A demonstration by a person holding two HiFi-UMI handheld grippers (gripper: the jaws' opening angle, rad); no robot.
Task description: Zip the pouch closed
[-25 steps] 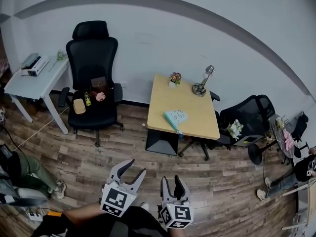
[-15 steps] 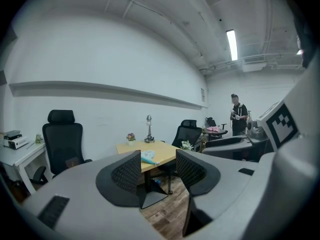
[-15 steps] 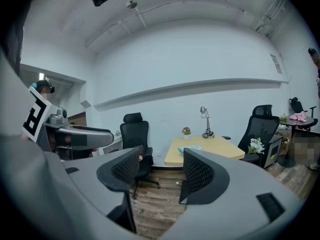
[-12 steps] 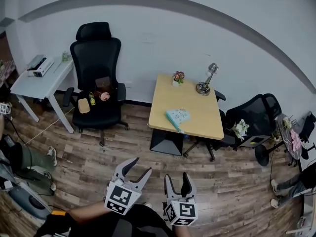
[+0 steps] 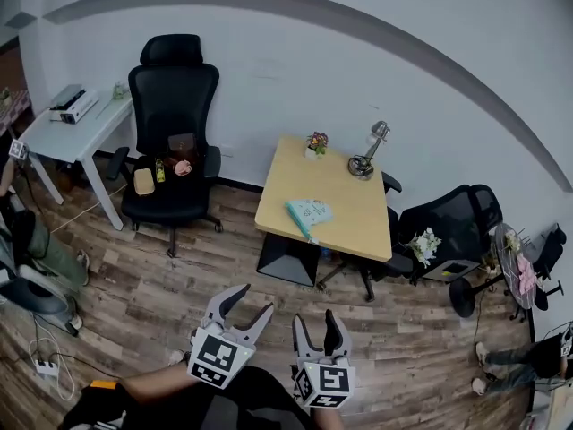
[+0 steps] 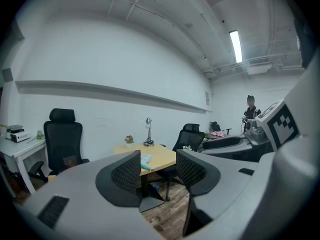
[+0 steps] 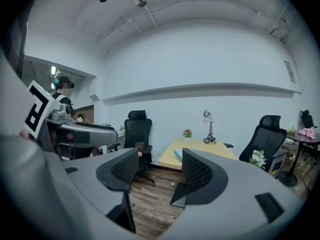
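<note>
At twelve o'clock, well apart, flat teal fabric pouch [image 5: 309,213] lies on yellow wooden table [image 5: 347,206]. Left gripper [image 5: 253,300], right gripper [image 5: 316,321]: both empty, jaws now spread wider than a second ago; zipping not begun.

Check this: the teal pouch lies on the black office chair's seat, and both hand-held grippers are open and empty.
Wrong on one point: the teal pouch lies on the yellow table, not on the black office chair, as the head view shows. The left hand-held gripper and right hand-held gripper are indeed open and empty.
</note>
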